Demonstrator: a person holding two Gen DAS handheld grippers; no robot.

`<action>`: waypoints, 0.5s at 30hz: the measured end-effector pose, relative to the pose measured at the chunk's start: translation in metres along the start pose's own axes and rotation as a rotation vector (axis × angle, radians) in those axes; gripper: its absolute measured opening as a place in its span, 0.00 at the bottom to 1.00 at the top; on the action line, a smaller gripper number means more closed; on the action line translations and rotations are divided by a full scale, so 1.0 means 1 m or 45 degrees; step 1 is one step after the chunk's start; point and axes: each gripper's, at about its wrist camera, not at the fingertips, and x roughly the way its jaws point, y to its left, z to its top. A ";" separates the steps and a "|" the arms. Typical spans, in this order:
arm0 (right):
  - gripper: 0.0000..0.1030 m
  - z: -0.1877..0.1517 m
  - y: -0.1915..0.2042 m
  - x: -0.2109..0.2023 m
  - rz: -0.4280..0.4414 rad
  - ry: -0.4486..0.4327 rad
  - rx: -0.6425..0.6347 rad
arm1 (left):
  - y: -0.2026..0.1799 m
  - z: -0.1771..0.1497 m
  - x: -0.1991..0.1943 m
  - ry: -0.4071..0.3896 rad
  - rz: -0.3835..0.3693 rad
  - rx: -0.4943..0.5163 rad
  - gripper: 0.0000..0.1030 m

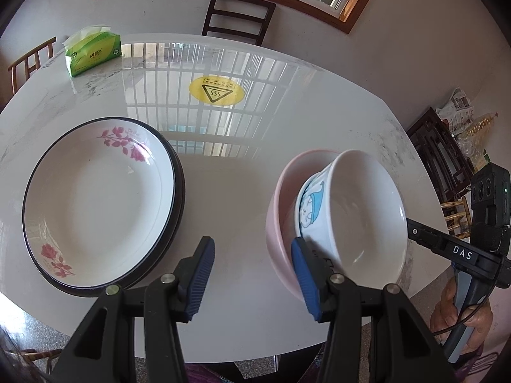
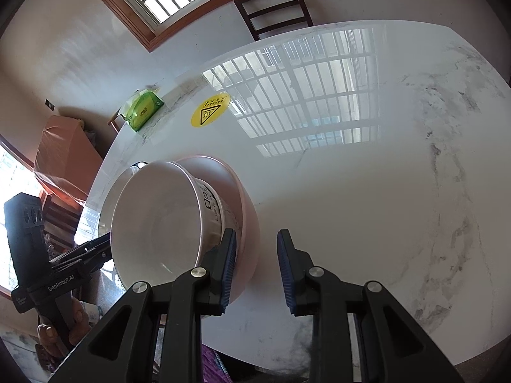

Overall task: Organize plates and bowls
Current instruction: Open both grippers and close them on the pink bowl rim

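Left gripper [image 1: 252,277]: jaws spread moderately, with only bare table top [image 1: 242,191] between the pads. The right-hand pad stands in front of the near outer wall of the pink bowl [image 1: 274,223]. Whether it touches the bowl cannot be told.

Right gripper [image 2: 257,271]: jaws set narrower, pads apart, nothing between them but table surface. Its left-hand pad overlaps the near rim of the pink bowl, just beside the outer wall of the white bowl [image 1: 361,210]. Contact cannot be confirmed. In the left wrist view one finger of this gripper reaches the white bowl's right rim.

White bowl: sits inside the pink bowl, tilted steeply with its mouth turned toward the cameras, a blue cartoon figure showing on its outer wall. Both bowls lie between the two grippers, near the front edge of the table.

Stacked plates [image 1: 99,201]: white with dark rims and pink rose prints. They lie flat on the table to the left of the left gripper, well apart from the bowls.

Further back: a yellow round warning sticker [image 1: 216,92] at mid-table, a green tissue pack [image 1: 92,51] at the far left edge, and a dark chair [image 1: 238,17] beyond the table.
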 end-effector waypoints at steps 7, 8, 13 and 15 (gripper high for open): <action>0.27 0.002 0.000 0.007 -0.020 0.021 -0.009 | 0.000 0.004 0.001 0.044 0.063 0.013 0.59; 0.27 0.002 0.001 0.007 -0.024 0.022 -0.015 | 0.000 0.004 0.001 0.045 0.064 0.012 0.59; 0.27 0.002 0.005 0.010 -0.032 0.025 -0.033 | 0.003 0.005 0.004 0.067 0.114 -0.019 0.70; 0.27 0.002 0.008 0.010 -0.048 0.021 -0.056 | 0.005 0.005 0.006 0.083 0.112 -0.046 0.71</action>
